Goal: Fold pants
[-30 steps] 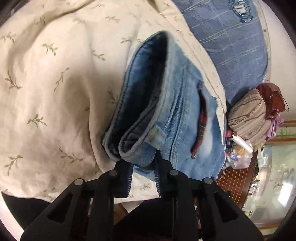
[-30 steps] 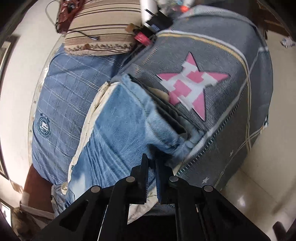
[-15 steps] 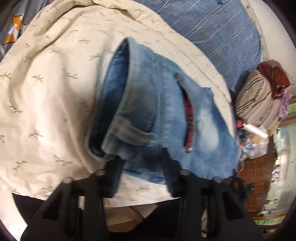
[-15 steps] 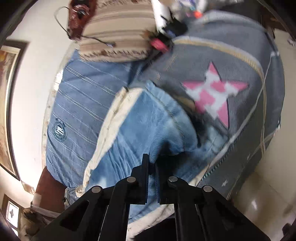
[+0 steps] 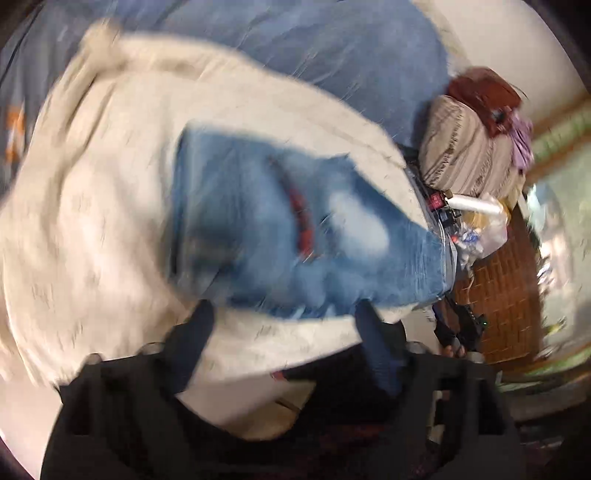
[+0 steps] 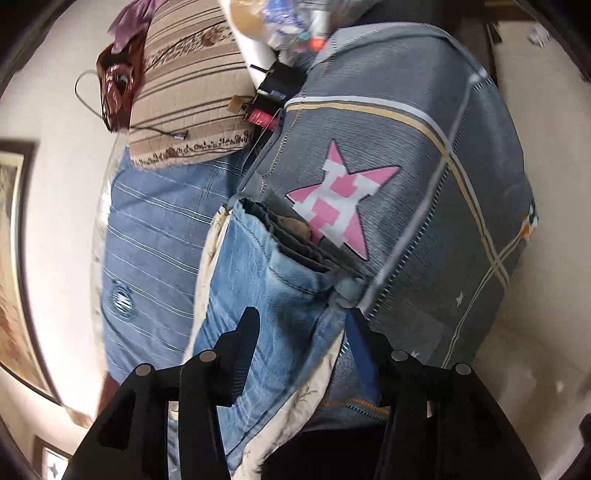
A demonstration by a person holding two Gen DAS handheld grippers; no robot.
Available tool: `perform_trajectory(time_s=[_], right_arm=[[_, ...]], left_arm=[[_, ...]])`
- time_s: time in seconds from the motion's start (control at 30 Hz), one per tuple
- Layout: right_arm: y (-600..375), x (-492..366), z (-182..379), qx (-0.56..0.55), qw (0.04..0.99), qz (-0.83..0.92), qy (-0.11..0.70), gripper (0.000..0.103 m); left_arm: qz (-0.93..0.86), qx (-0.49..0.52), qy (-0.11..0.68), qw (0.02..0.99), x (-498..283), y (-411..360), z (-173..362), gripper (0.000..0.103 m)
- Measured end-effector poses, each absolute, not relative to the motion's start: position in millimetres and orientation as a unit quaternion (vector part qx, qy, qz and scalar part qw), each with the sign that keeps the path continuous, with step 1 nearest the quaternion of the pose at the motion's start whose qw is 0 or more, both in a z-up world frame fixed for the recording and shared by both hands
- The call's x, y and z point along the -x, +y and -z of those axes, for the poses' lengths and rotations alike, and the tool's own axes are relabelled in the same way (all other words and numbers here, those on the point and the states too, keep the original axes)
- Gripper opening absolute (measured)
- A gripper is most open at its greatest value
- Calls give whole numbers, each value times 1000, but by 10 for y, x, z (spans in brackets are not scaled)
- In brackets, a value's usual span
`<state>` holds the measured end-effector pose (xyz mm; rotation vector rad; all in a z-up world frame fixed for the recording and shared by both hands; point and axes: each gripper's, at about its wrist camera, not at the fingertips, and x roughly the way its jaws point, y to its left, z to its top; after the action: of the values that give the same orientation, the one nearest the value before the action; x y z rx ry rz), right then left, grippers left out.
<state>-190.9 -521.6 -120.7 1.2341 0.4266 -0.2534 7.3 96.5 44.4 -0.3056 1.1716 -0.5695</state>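
The folded blue denim pants (image 5: 280, 229) lie on a cream leaf-print sheet (image 5: 99, 221); the left wrist view is blurred by motion. My left gripper (image 5: 284, 325) is open and empty, just short of the pants' near edge. In the right wrist view the pants (image 6: 258, 295) lie folded, their layered waistband edge beside a grey blanket with a pink star (image 6: 424, 221). My right gripper (image 6: 303, 328) is open, its jaws wide apart over the pants' near corner, holding nothing.
A blue plaid pillow (image 6: 155, 236) and a striped beige cushion (image 6: 192, 92) lie beyond the pants. A red-brown bag (image 6: 114, 81), a cable and small clutter (image 6: 280, 33) sit near the cushion. Framed pictures hang on the wall (image 6: 14, 229). Floor (image 6: 535, 350) shows at right.
Both grippers have opened and let go of the pants, which now rest folded on the sheet. Both have pulled back a little; the left view has swung.
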Motion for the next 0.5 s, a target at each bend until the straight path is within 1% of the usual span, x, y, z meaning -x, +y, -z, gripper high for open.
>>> perform_trajectory(time_s=[0.07, 0.17, 0.23, 0.3, 0.5], right_arm=[[-5230, 1854, 1294, -585, 782, 99, 190, 53], [-5219, 1714, 1381, -582, 784, 92, 193, 53], [-5210, 1658, 1421, -581, 786, 91, 192, 58], [-5184, 1674, 1422, -584, 788, 83, 175, 68], [-5072, 1611, 1237, -557, 816, 23, 152, 68]], left_arm=[[282, 120, 544, 781, -219, 674, -528, 82], [301, 75, 568, 762, -555, -25, -511, 82], [313, 31, 580, 751, -713, -508, -475, 82], [327, -23, 585, 742, -808, -1074, -421, 82], [374, -143, 587, 704, -958, -2722, -330, 82]])
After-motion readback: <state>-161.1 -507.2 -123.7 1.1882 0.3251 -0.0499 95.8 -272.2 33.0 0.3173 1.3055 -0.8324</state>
